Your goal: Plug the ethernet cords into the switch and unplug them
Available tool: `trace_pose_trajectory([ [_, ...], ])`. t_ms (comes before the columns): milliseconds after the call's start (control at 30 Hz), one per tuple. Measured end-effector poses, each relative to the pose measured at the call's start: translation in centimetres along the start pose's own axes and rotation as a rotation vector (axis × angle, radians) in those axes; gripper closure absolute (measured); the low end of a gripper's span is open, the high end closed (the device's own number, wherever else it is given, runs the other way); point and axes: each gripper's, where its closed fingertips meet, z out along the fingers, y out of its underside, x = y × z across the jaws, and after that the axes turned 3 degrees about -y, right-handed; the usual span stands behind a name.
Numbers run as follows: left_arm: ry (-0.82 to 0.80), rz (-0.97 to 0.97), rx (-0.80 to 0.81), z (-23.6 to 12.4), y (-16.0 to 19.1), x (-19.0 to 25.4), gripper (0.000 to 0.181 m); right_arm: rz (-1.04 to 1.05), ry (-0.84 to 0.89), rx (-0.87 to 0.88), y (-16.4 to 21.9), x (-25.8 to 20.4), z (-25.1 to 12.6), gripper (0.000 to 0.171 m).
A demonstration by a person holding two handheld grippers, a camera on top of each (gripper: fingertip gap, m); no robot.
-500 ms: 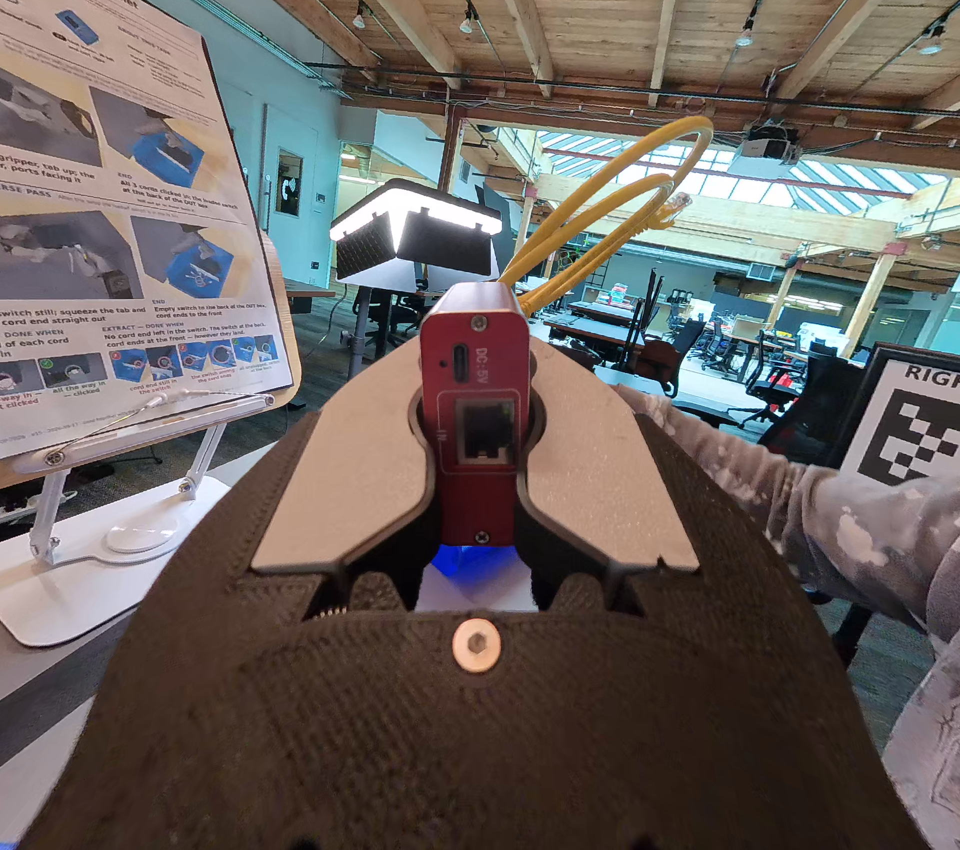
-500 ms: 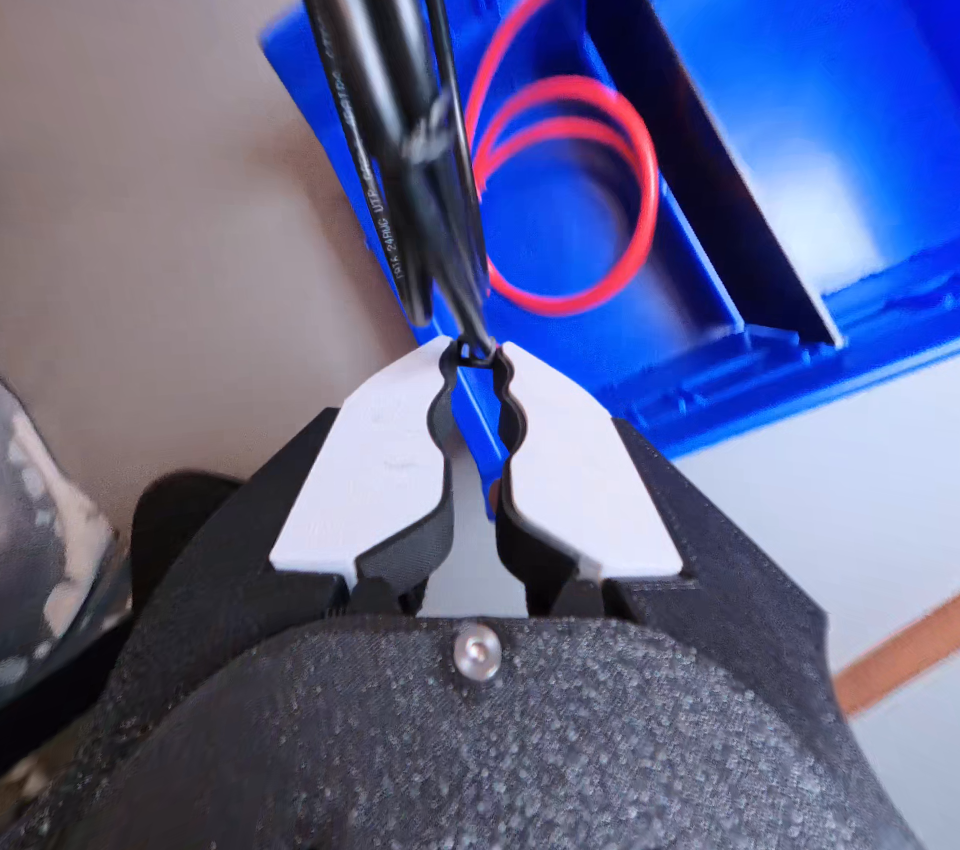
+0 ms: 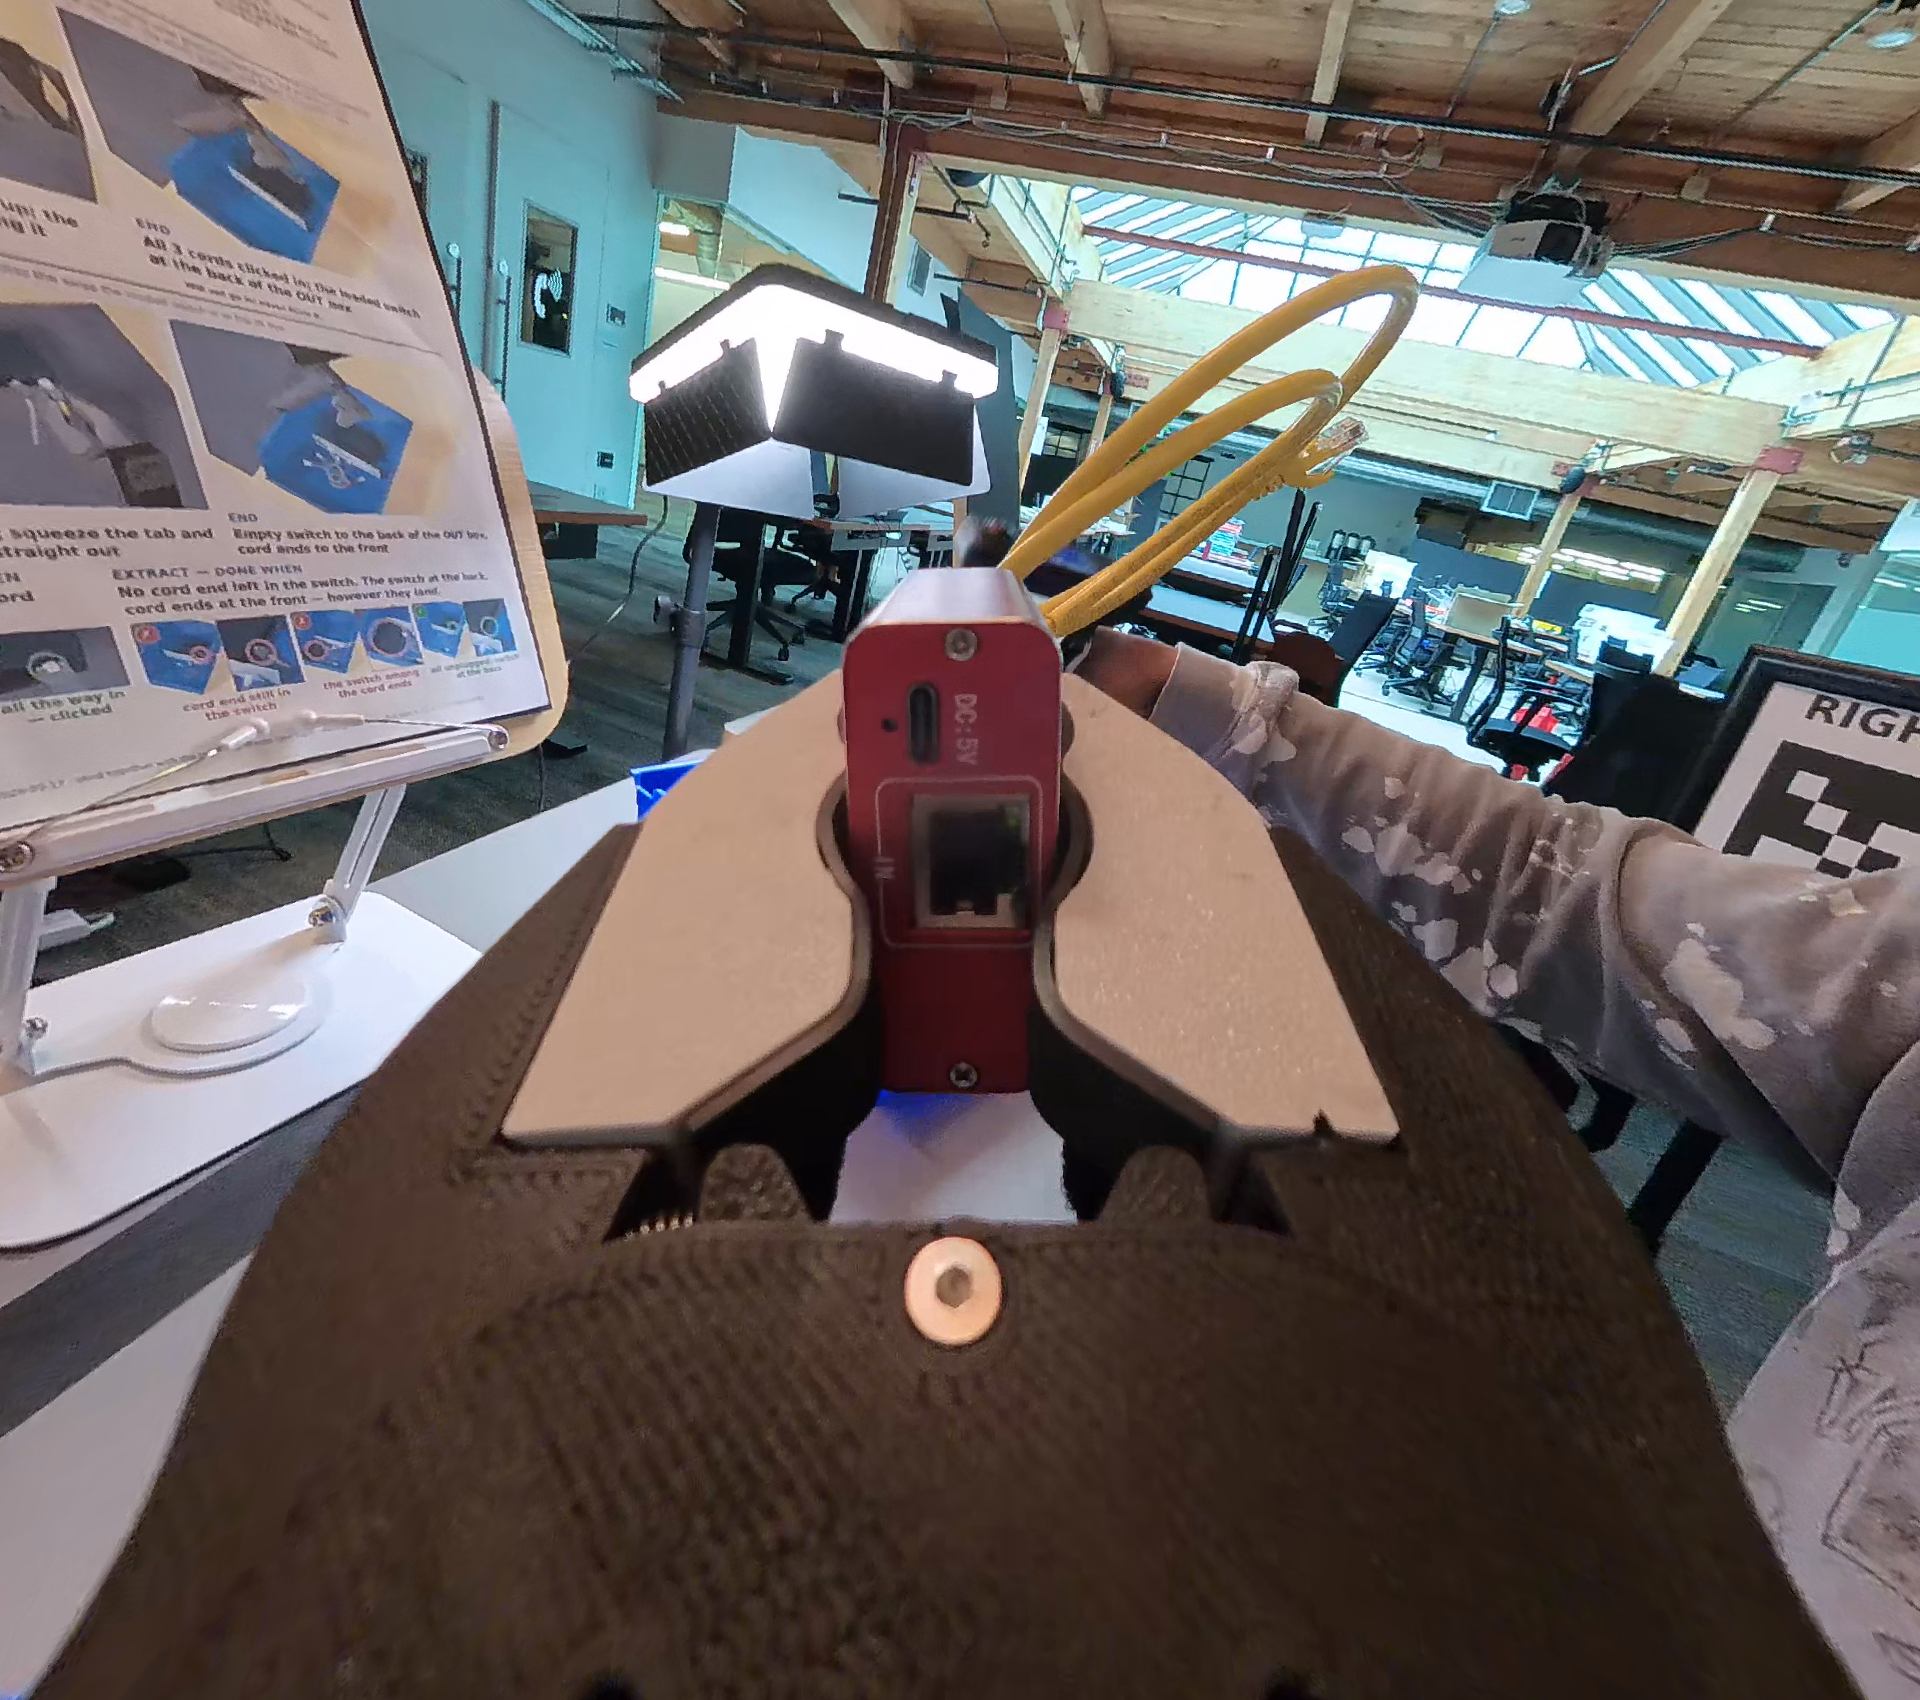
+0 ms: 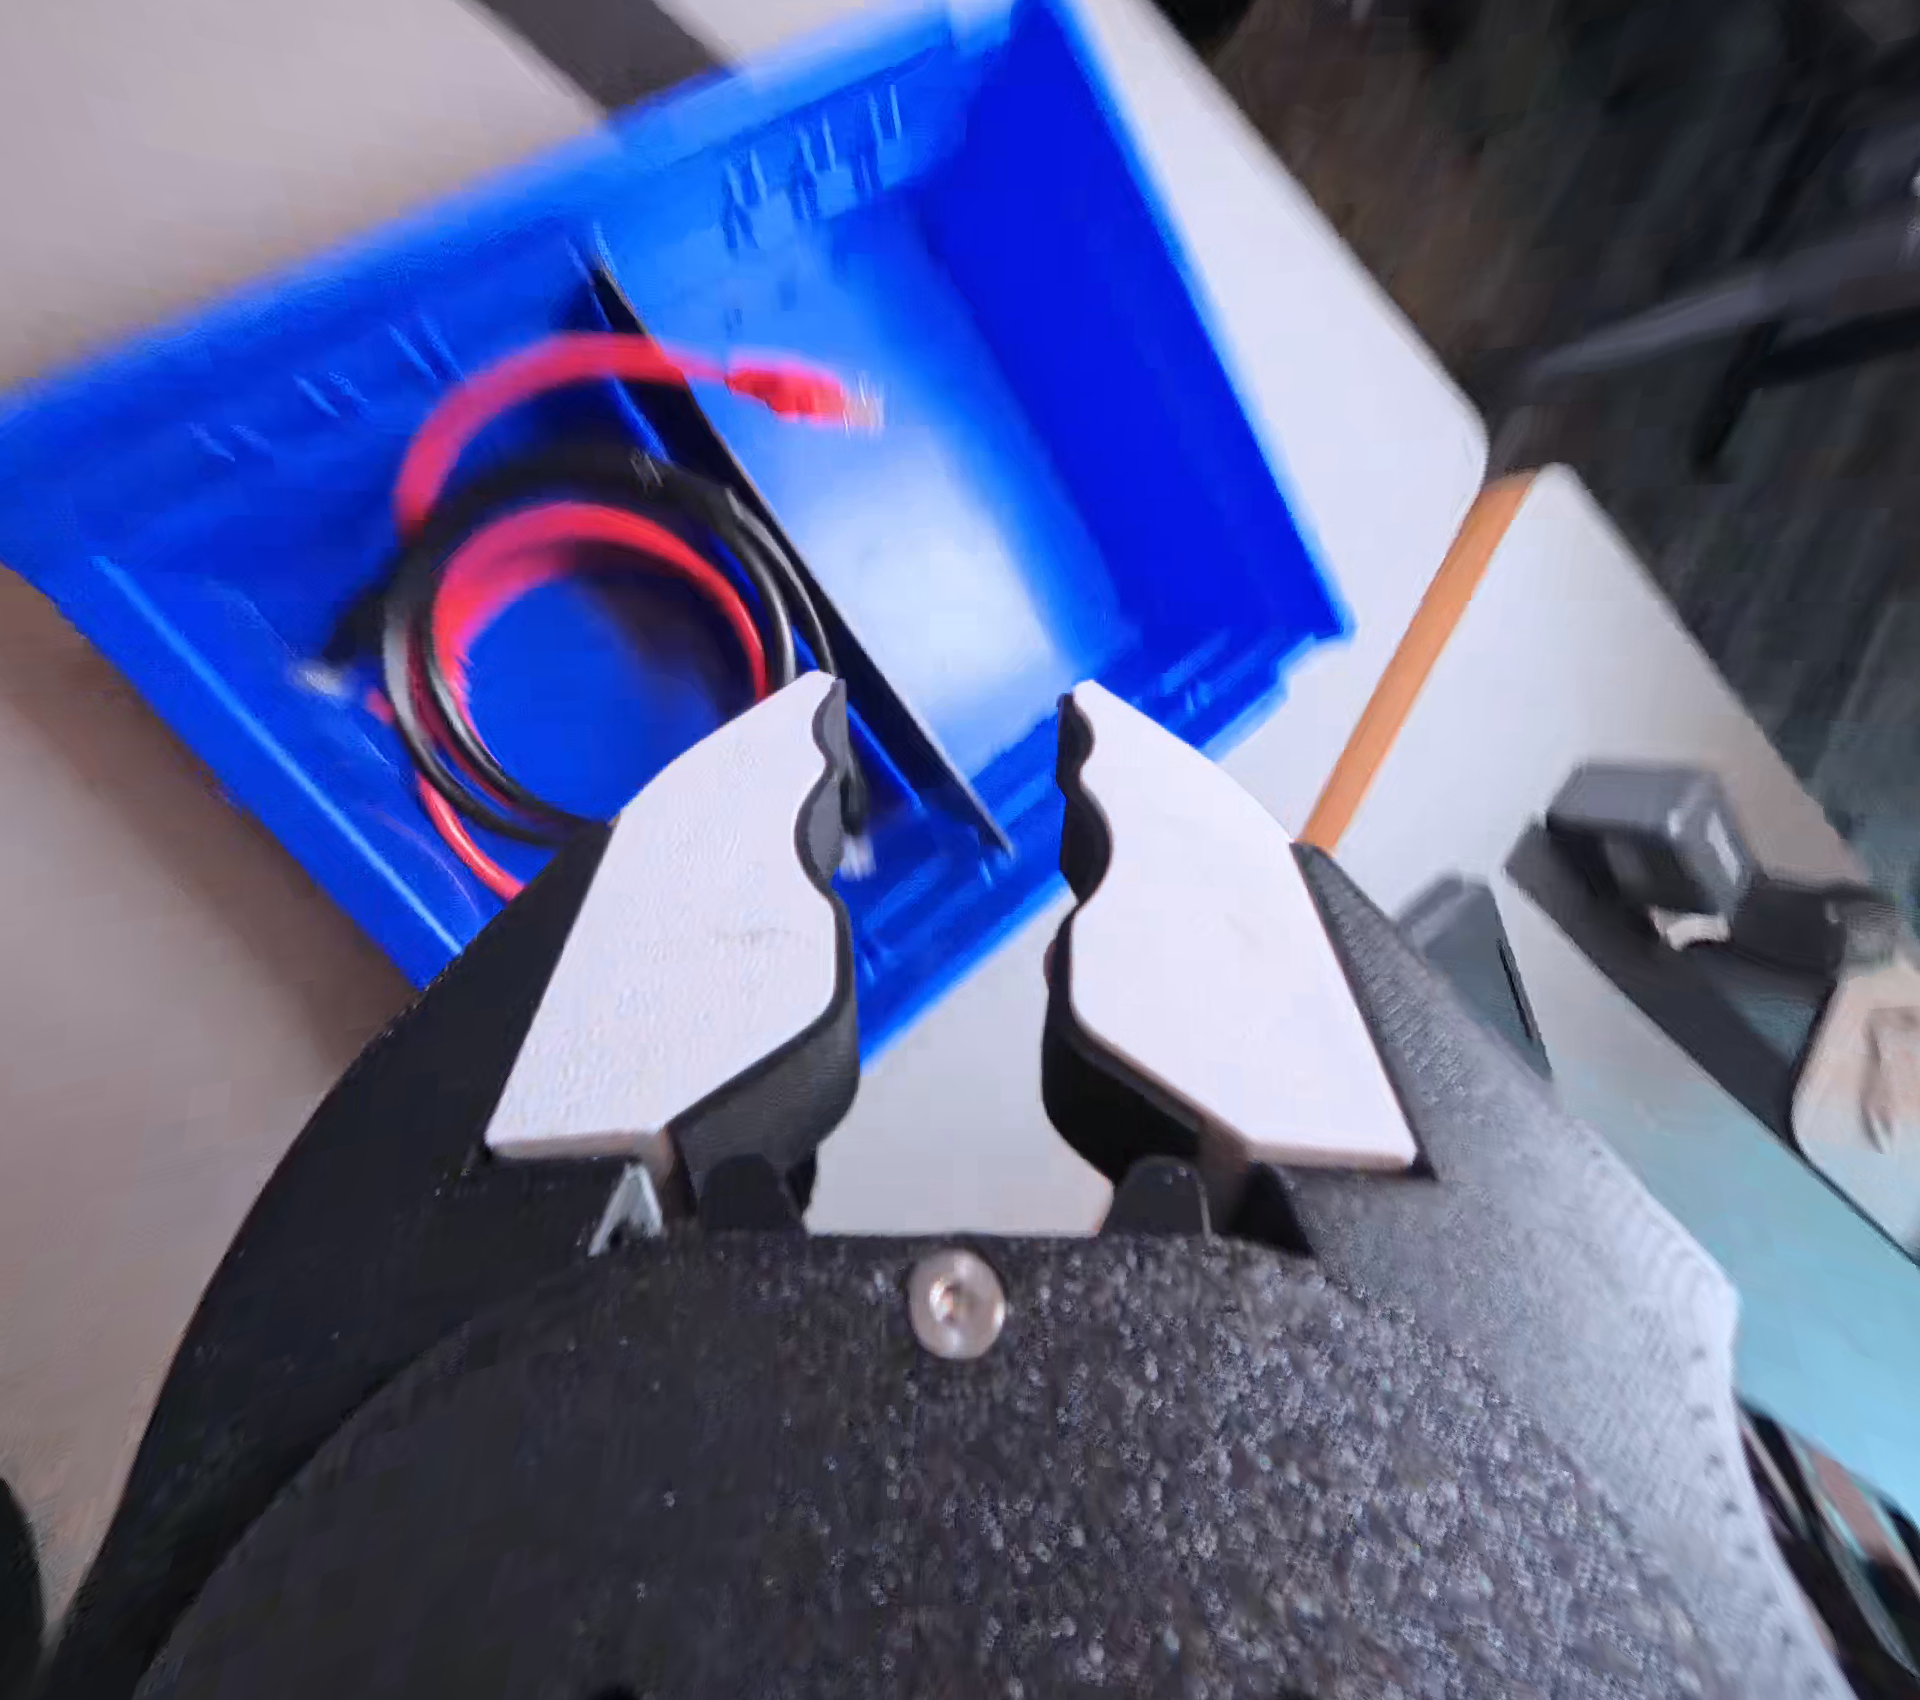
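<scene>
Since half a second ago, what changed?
The right gripper opened and let go of the black cord, which now lies coiled in the blue bin with the red cord; the gripper pulled back. The left gripper stays shut on the red switch, yellow cord still attached.

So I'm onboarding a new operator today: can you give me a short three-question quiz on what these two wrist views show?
1. True or false: the left claw is shut on the red switch.
2. Which cord rises behind the switch? A black, B yellow, C red.
3. Fill in: the black cord and the red cord lie coiled in the ___ bin.

Key
1. True.
2. B, the yellow cord.
3. Blue; the right claw is open and empty above it.
</scene>
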Motion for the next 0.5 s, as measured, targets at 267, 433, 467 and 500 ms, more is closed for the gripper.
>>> trace_pose_trajectory([
  [267,0.061,-0.137,-0.036,2.2,2.7,0.0,0.152,-0.069,-0.574,0.682,-10.1,-18.3,-4.4,0.131],
  [433,0.140,-0.213,-0.071,3.9,4.9,1.3,0.152,0.000,-0.927,1.070,-13.8,-27.1,-10.4,0.131],
  [467,0.155,-0.220,-0.077,4.3,5.3,1.6,0.152,0.044,-1.005,1.133,-14.4,-27.6,-11.9,0.131],
  [500,0.170,-0.227,-0.084,4.6,5.8,1.9,0.152,0.086,-1.075,1.181,-14.8,-27.8,-13.2,0.132],
])
